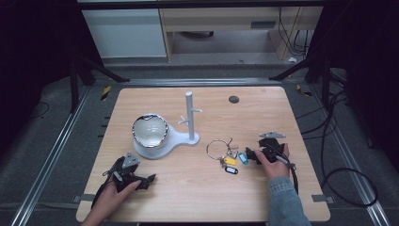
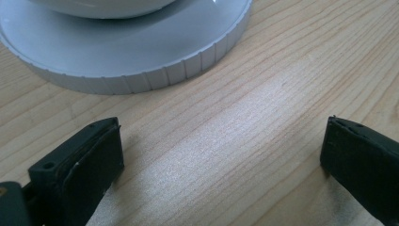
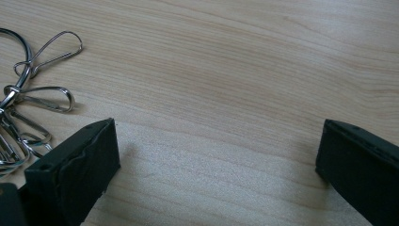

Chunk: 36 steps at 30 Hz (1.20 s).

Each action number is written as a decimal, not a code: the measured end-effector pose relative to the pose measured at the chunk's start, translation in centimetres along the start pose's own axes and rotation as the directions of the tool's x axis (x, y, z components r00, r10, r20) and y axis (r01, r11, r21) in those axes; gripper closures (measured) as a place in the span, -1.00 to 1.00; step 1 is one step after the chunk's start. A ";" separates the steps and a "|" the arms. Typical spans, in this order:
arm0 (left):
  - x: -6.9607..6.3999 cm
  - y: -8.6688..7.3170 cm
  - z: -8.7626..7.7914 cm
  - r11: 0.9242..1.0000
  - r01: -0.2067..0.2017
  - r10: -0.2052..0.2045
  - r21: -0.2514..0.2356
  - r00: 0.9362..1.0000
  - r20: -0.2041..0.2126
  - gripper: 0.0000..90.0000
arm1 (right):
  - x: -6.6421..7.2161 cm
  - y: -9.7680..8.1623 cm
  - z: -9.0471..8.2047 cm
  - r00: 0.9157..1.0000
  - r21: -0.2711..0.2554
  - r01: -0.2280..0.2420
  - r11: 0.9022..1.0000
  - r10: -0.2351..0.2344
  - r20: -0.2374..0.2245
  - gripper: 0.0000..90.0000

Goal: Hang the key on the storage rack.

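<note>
High view, near edge first: left tongs [image 1: 149, 179] lie low on the worktop [image 1: 263, 197], jaws spread, nothing between them. Just ahead of them sits the ribbed grey stand base [image 2: 141, 80] carrying a shiny bowl [image 1: 149, 130]; a pegged post [image 1: 190, 115] rises from the same base, farther off and to their right. Pegs look meant for hanging, so the stand is probably the destination. Right tongs [image 1: 251, 155] also rest low, spread wide and empty, pointing toward the key ring [image 1: 219, 149] with coloured tags [image 1: 234, 162], just beside their tip. Right gripper view: wire loops [image 3: 44, 92] lie beside the left-hand jaw, outside the gap. Judged step: approach before pinching the ring.
</note>
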State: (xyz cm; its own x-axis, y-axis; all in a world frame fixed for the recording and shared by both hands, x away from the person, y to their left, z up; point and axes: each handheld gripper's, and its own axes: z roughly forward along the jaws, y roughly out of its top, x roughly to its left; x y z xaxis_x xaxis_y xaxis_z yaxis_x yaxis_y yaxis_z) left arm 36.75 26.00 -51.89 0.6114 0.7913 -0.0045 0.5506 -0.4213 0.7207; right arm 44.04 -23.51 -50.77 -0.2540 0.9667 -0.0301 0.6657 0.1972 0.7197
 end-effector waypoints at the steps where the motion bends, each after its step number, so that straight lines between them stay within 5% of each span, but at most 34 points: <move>1: 0.0 0.0 0.0 1.000 0.000 0.000 0.000 1.000 0.000 -1.00 | 0.0 0.0 0.0 1.000 0.000 0.002 1.000 -0.002 -0.001 -0.99; 10: 0.0 0.0 0.0 1.000 0.000 0.000 0.000 1.000 0.000 -1.00 | 0.0 0.1 -0.6 0.999 0.017 0.033 0.999 -0.032 -0.033 -0.77; 12: 0.0 0.0 0.0 1.000 0.001 -0.001 -0.002 1.000 -0.001 -1.00 | 0.1 0.3 -0.8 0.997 0.032 0.055 0.998 -0.053 -0.047 -0.60; 18: 0.0 0.0 0.0 1.000 0.001 -0.001 -0.003 1.000 -0.001 -1.00 | 0.9 1.9 -1.8 0.983 0.078 0.154 0.985 -0.145 -0.108 -0.51; 22: 0.0 0.0 0.0 1.000 0.001 -0.001 -0.002 1.000 -0.001 -1.00 | 1.6 3.5 -2.2 0.958 0.134 0.249 0.959 -0.223 -0.179 -0.44; 24: 0.0 0.0 0.0 1.000 0.001 -0.001 -0.003 1.000 -0.001 -1.00 | 1.8 3.9 -2.2 0.953 0.147 0.268 0.952 -0.240 -0.185 -0.42; 28: 0.0 0.0 0.0 1.000 0.001 -0.001 -0.002 1.000 -0.001 -1.00 | 2.9 5.8 -2.4 0.909 0.181 0.381 0.907 -0.331 -0.255 -0.17; 29: 0.0 0.0 0.0 1.000 0.001 -0.001 -0.002 1.000 -0.001 -1.00 | 2.9 5.8 -2.4 0.909 0.181 0.381 0.907 -0.331 -0.255 -0.17; 30: 0.0 0.0 0.0 1.000 0.001 -0.001 -0.002 1.000 -0.001 -1.00 | 3.4 6.6 -2.4 0.889 0.187 0.421 0.888 -0.362 -0.282 -0.02; 31: 0.0 0.0 0.0 1.000 0.001 -0.001 -0.002 1.000 -0.001 -1.00 | 3.4 6.6 -2.4 0.889 0.187 0.421 0.888 -0.362 -0.282 -0.02; 32: 0.0 0.0 0.0 1.000 0.001 -0.001 -0.002 1.000 -0.001 -1.00 | 3.9 7.2 -2.4 0.872 0.189 0.447 0.874 -0.379 -0.310 0.06; 36: 0.0 0.0 0.0 1.000 0.001 -0.001 -0.002 1.000 -0.001 -1.00 | 4.5 8.0 -2.3 0.845 0.193 0.492 0.849 -0.413 -0.339 0.25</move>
State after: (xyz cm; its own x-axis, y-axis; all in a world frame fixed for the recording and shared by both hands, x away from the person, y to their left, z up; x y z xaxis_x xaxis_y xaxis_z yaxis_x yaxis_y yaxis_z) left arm 36.71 26.00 -51.90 0.6100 0.7924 -0.0046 0.5500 -0.4192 0.7223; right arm 46.62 -17.95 -43.51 -0.7272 0.6808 -0.0878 0.5754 0.6743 0.4628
